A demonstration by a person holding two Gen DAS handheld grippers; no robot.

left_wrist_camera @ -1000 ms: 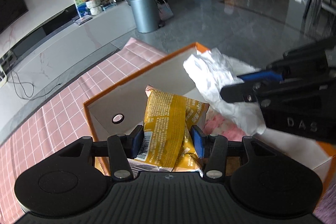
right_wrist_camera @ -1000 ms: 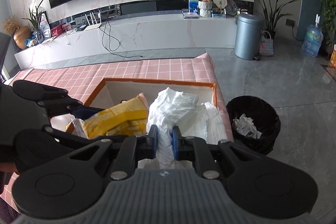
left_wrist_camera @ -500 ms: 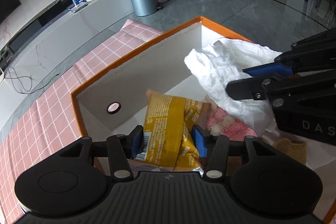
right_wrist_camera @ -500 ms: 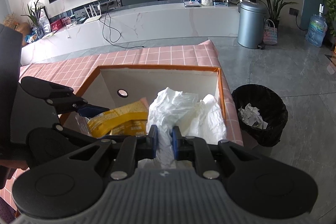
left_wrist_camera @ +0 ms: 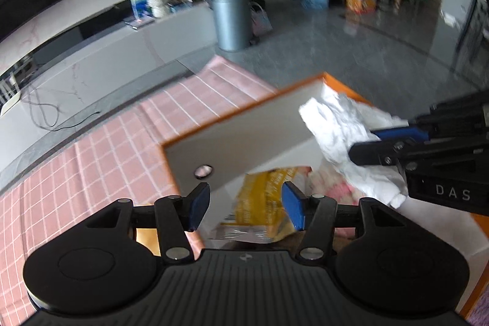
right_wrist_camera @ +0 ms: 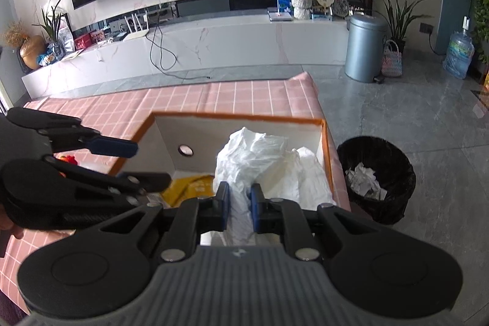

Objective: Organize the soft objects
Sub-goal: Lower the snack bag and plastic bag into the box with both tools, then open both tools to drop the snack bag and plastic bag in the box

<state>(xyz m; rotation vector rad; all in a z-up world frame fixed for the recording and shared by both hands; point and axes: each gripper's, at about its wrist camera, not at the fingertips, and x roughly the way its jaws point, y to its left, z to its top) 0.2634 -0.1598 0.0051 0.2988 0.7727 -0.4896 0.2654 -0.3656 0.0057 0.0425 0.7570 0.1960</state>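
Counter [right_wrist_camera: 214,100] under pink checked cloth carries an orange-rimmed box [right_wrist_camera: 238,118]. Inside the box, white cloth [right_wrist_camera: 259,155] is clamped by the right claw [right_wrist_camera: 240,203]; the yellow packet [left_wrist_camera: 262,203] lies below the left claw [left_wrist_camera: 246,203], jaws apart, apparently just released. Next, judging so: settle the cloth beside it.

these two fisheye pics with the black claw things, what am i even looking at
Those claws are hand-held grippers, one in each of a person's hands, each with a camera looking along its fingers. One picture is from the left gripper, the other from the right gripper. Below them an orange-rimmed box sits on a table with a pink checked cloth. The right gripper is shut on a crumpled white plastic bag over the box. The left gripper is open, its jaws spread wider than the yellow snack packet lying in the box, no longer pinching it. Something pink lies beside the packet.
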